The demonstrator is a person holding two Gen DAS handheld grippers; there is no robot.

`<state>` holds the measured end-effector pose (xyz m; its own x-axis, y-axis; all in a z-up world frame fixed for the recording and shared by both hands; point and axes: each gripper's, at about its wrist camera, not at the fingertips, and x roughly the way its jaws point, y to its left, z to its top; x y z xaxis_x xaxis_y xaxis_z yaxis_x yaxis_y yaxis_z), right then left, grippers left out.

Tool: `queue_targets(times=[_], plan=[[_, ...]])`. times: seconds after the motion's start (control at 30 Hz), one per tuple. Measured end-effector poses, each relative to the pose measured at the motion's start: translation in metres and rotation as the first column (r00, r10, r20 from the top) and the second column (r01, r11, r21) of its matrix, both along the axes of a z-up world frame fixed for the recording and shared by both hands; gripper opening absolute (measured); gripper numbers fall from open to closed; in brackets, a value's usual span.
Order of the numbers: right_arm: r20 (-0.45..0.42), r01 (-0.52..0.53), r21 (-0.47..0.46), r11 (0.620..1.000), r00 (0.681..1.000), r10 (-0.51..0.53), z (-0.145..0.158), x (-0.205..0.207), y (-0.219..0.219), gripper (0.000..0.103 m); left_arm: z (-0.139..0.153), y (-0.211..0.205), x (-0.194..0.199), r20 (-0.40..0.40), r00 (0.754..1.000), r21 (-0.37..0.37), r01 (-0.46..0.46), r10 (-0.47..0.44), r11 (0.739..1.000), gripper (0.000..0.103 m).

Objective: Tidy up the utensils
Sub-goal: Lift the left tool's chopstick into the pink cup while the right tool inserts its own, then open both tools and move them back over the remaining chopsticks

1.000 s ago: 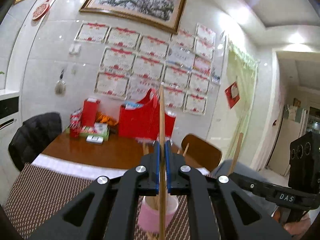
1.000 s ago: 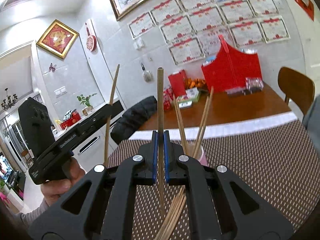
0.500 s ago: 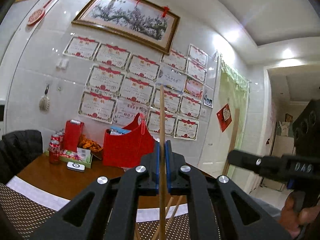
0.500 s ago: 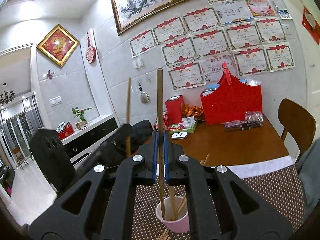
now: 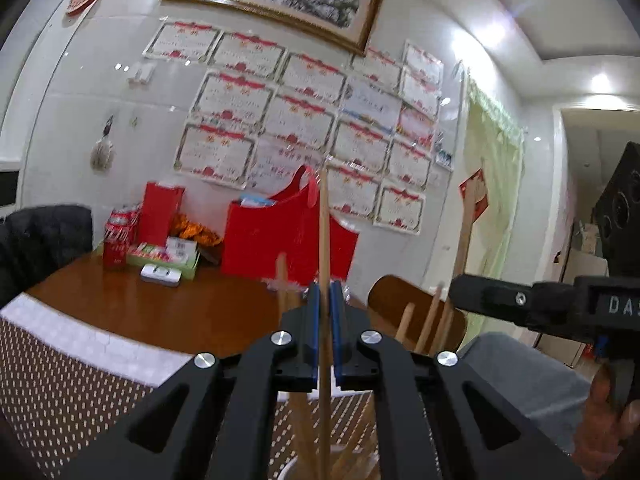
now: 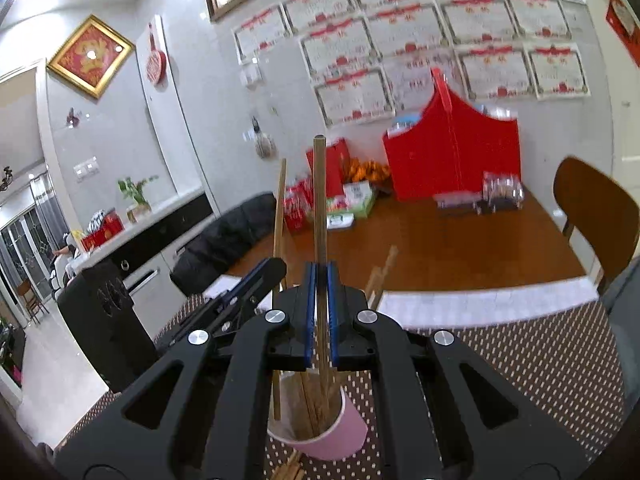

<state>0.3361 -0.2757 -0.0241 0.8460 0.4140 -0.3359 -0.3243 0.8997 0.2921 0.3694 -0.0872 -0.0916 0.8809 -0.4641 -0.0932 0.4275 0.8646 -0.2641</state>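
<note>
My left gripper [image 5: 325, 292] is shut on an upright wooden chopstick [image 5: 323, 232], whose lower end reaches into the cup [image 5: 288, 470] at the bottom edge. My right gripper [image 6: 320, 272] is shut on another upright chopstick [image 6: 319, 200], its lower end inside the pink cup [image 6: 340, 432], which holds several chopsticks [image 6: 308, 412]. The left gripper [image 6: 256, 284] with its chopstick [image 6: 280, 208] shows at the left in the right wrist view. The right gripper's body [image 5: 540, 304] shows at the right in the left wrist view.
The cup stands on a brown dotted mat [image 6: 520, 360] over a wooden table [image 6: 460, 248]. A red bag [image 6: 452, 152], red boxes [image 5: 160, 212] and snack packs stand at the table's far side. A wooden chair [image 6: 592, 208] is on the right. More chopsticks [image 6: 288, 468] lie by the cup.
Both grippers have come down over the cup with their chopsticks, and the chopstick ends now sit inside it. Both views have tilted downward towards the table.
</note>
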Motion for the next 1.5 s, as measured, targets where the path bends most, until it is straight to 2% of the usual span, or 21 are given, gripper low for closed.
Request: queue_targets(times=[0.03,0.07,0.1,0.13,0.17,0.2,0.27,0.37,0.53,0.73,0.93,1.07,1.23,1.5], plan=[[-0.02,0.0,0.0,1.0,1.0,0.0,-0.006,0.0,0.0,0.007,-0.002,0.001,0.0,-0.008,1.0,0.005,-0.002,0.002,1.0,0.006],[-0.038,0.003,0.0,1.0,0.999,-0.003,-0.011,0.0,-0.001,0.013,-0.005,0.003,-0.001,-0.015,1.0,0.016,-0.007,0.008,1.0,0.014],[-0.047,0.009,0.002,1.0,0.999,-0.008,-0.012,-0.001,-0.001,0.021,-0.005,0.005,-0.003,-0.021,1.0,0.021,-0.015,0.015,1.0,0.038],[-0.05,0.024,0.007,1.0,0.998,-0.024,-0.014,-0.005,-0.004,0.064,-0.004,0.01,-0.007,-0.029,0.999,0.02,-0.027,0.028,0.999,0.05],[-0.038,0.04,0.016,0.999,0.999,-0.039,-0.014,-0.011,-0.008,0.094,-0.002,0.013,-0.011,-0.028,0.999,0.014,-0.036,0.036,0.999,0.064],[-0.018,0.049,0.025,0.998,0.999,-0.049,-0.013,-0.018,-0.01,0.094,0.001,0.018,-0.016,-0.025,0.999,0.007,-0.046,0.046,0.999,0.071],[0.015,0.073,0.033,0.997,0.997,-0.073,-0.01,-0.033,-0.016,0.095,0.009,0.026,-0.025,-0.031,0.998,0.016,-0.054,0.055,0.998,0.079],[0.015,0.102,0.047,0.994,0.995,-0.103,-0.008,-0.049,-0.022,0.097,0.02,0.032,-0.04,-0.052,0.995,0.069,-0.079,0.082,0.994,0.083],[0.004,0.141,0.037,0.989,0.99,-0.141,-0.007,-0.07,-0.022,0.097,0.035,0.039,-0.07,-0.054,0.99,0.152,-0.123,0.133,0.981,0.083],[-0.004,0.162,0.03,0.986,0.987,-0.162,0.0,-0.099,-0.017,0.097,0.053,0.048,-0.109,-0.062,0.983,0.198,-0.156,0.171,0.968,0.083],[0.006,0.174,0.021,0.985,0.985,-0.174,0.01,-0.134,-0.01,0.097,0.072,0.055,-0.152,-0.048,0.976,0.261,-0.195,0.214,0.946,0.083],[-0.005,0.203,0.006,0.979,0.979,-0.203,0.014,-0.155,-0.007,0.097,0.079,0.062,-0.177,-0.065,0.968,0.293,-0.212,0.241,0.932,0.083],[-0.022,0.231,-0.032,0.972,0.973,-0.232,0.007,-0.182,-0.006,0.097,0.071,0.069,-0.201,-0.112,0.959,0.328,-0.21,0.259,0.921,0.083],[-0.091,0.258,-0.062,0.964,0.96,-0.263,-0.026,-0.208,-0.013,0.097,0.023,0.07,-0.218,-0.243,0.936,0.378,-0.149,0.253,0.914,0.083]])
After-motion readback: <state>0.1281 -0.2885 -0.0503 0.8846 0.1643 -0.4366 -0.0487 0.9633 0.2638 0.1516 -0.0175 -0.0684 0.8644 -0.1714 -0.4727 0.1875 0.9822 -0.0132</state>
